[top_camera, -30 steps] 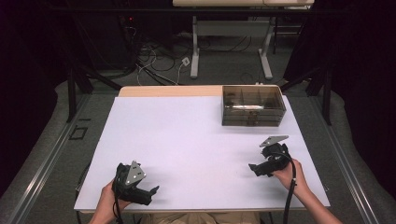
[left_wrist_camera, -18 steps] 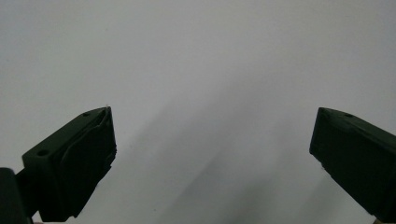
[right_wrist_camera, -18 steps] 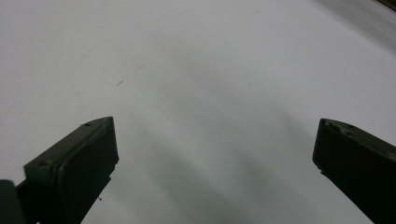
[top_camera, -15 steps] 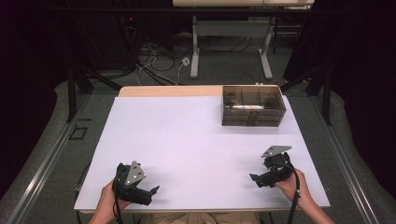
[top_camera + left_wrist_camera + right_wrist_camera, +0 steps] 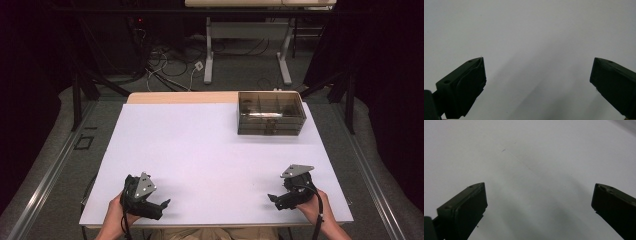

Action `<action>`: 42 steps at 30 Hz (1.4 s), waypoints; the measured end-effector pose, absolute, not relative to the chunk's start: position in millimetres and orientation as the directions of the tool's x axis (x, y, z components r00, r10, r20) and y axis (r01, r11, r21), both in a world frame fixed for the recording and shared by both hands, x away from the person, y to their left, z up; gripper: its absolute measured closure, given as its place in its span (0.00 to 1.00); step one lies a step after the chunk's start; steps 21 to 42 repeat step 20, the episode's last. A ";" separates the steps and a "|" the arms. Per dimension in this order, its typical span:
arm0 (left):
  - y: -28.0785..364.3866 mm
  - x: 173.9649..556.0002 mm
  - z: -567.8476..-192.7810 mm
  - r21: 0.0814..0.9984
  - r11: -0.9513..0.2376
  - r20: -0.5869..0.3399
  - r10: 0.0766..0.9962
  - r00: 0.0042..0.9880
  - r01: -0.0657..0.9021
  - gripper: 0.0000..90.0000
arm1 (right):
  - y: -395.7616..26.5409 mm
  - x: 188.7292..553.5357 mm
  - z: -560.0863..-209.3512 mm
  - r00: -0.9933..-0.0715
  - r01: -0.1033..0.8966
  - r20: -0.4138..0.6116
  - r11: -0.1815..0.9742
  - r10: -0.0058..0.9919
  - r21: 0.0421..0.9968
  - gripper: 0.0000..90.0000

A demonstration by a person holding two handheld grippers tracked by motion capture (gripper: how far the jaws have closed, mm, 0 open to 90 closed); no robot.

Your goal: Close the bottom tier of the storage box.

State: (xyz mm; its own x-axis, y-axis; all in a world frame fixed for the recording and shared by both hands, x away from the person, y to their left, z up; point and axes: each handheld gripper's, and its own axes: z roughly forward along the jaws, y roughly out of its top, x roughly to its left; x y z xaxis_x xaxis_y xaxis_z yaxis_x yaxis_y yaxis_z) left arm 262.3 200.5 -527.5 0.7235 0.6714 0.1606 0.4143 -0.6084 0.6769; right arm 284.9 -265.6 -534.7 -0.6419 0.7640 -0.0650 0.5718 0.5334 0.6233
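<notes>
Both tools spread, empty: left tool [image 5: 161,206], right tool [image 5: 275,199], low over white counter [image 5: 200,150]. Organizer box [image 5: 270,113] well ahead of right tool. Likely rigid, light, slick plastic; grip a side wall.

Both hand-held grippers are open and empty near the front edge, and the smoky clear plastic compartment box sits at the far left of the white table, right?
Not quite: the high view shows the smoky clear plastic compartment box at the far right of the white table. Both hand-held grippers, left and right, are open and empty.
</notes>
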 end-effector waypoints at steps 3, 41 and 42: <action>200.2 262.5 -527.3 0.674 -0.613 0.163 0.668 0.726 0.412 0.00 | -266.4 283.1 -535.5 -0.637 0.570 -0.055 0.518 0.769 0.638 0.00; 199.7 263.2 -527.0 0.664 -0.622 0.165 0.663 0.731 0.415 0.00 | -265.3 280.7 -537.3 -0.671 0.537 -0.081 0.558 0.737 0.633 0.00; 199.7 263.2 -527.0 0.664 -0.622 0.165 0.663 0.731 0.415 0.00 | -265.3 280.7 -537.3 -0.671 0.537 -0.081 0.558 0.737 0.633 0.00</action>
